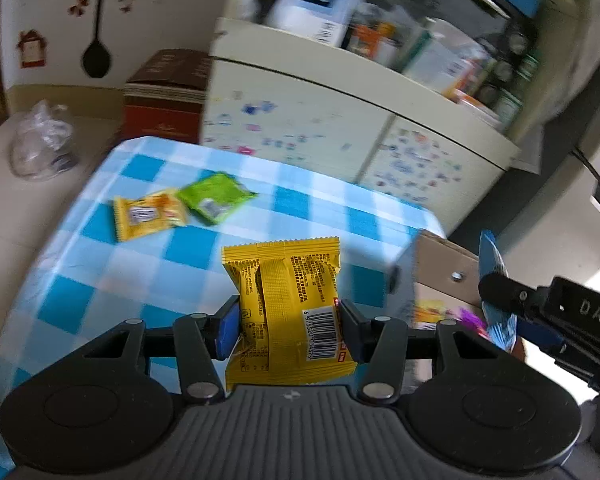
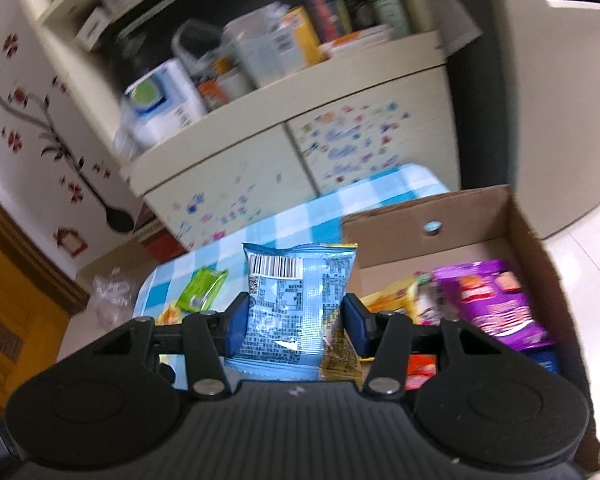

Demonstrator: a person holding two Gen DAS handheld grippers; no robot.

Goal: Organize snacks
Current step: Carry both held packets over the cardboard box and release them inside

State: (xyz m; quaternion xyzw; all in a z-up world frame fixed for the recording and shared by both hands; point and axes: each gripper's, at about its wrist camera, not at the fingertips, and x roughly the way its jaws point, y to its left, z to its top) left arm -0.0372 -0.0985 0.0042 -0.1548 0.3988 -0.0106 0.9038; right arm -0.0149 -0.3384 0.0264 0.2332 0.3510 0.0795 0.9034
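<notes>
My left gripper (image 1: 288, 320) is shut on a yellow snack packet (image 1: 288, 304), held upright above the blue-and-white checked table (image 1: 140, 264). My right gripper (image 2: 294, 316) is shut on a light blue snack packet (image 2: 296, 300), held near the left edge of an open cardboard box (image 2: 480, 220). That box holds a purple packet (image 2: 496, 300) and several yellow and red ones. An orange-yellow packet (image 1: 148, 216) and a green packet (image 1: 216, 196) lie on the table's far side. In the left wrist view the right gripper (image 1: 500, 292) shows at the right edge with its blue packet (image 1: 492, 256).
A cream cabinet (image 1: 320, 120) with stickers on its doors and cluttered shelves stands behind the table. A dark red carton (image 1: 164, 100) and a crumpled clear plastic bag (image 1: 40, 144) sit on the floor to the left. A wooden door (image 2: 8, 320) is at the far left.
</notes>
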